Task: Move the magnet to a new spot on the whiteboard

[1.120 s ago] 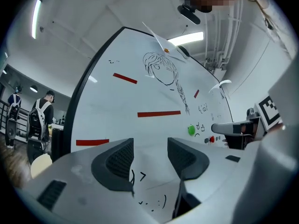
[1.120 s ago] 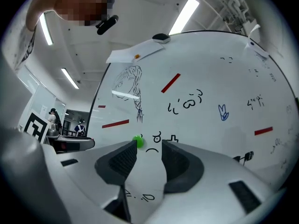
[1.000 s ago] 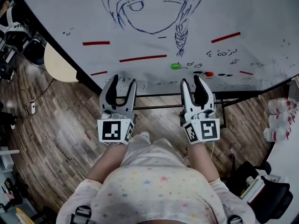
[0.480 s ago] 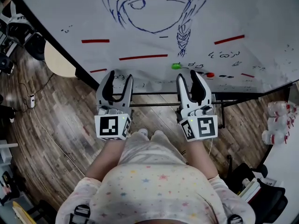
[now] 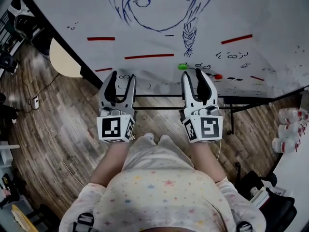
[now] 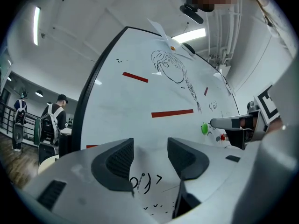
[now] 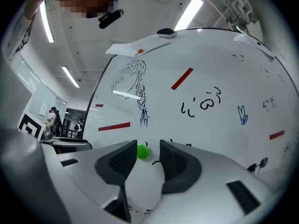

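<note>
A small green magnet (image 5: 182, 66) sticks to the whiteboard (image 5: 72, 8) below the drawn braid. In the right gripper view the green magnet (image 7: 142, 151) shows between and just beyond the jaw tips. My right gripper (image 5: 192, 73) is open, its tips just below the magnet and apart from it. A red magnet (image 5: 217, 76) sits on the board to the right of that gripper. My left gripper (image 5: 121, 76) is open and empty, near the board's lower edge. The left gripper view shows the green magnet (image 6: 204, 128) far right, beside the other gripper.
Red bar strips (image 5: 148, 56) and blue and black marker drawings cover the board. The board's stand rail (image 5: 159, 108) runs below the grippers over wood floor. A round table (image 5: 63, 62) stands at left. Bottles (image 5: 289, 129) sit at right. People (image 6: 52, 120) stand far behind.
Both grippers have moved slightly up toward the board. The right gripper's tips have closed in on the green magnet. The jaws of both stay open.
</note>
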`<state>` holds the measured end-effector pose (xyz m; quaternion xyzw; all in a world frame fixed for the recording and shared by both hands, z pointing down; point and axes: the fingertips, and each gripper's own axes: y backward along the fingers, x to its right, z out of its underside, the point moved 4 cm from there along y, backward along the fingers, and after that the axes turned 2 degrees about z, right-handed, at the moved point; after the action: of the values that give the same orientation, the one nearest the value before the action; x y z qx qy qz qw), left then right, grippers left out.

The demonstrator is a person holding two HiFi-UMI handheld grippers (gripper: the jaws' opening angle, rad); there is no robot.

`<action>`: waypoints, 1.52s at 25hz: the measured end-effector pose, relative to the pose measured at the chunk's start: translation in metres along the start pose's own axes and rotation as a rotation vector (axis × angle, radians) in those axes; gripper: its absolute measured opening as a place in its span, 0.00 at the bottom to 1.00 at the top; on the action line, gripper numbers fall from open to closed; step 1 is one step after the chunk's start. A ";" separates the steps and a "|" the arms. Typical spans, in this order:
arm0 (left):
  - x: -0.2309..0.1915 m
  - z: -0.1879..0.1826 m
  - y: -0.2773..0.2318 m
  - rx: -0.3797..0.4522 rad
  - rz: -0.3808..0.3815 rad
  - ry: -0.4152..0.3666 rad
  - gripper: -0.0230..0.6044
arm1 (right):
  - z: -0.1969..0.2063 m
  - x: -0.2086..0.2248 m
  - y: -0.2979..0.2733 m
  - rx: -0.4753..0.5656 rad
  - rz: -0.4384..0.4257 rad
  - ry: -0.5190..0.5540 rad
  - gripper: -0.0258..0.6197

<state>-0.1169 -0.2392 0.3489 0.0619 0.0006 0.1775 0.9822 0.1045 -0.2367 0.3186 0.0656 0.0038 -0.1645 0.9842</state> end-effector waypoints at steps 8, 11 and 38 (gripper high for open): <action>-0.008 -0.004 0.002 0.014 -0.007 -0.011 0.36 | -0.001 -0.010 -0.009 -0.003 0.014 0.004 0.27; -0.011 -0.003 0.003 0.013 -0.006 -0.004 0.36 | -0.001 -0.015 -0.011 0.000 0.022 0.014 0.27; -0.014 -0.002 -0.003 0.010 0.038 -0.038 0.36 | 0.006 -0.025 -0.021 -0.006 0.090 0.101 0.28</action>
<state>-0.1287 -0.2466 0.3467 0.0700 -0.0185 0.1947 0.9782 0.0738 -0.2488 0.3231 0.0708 0.0512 -0.1168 0.9893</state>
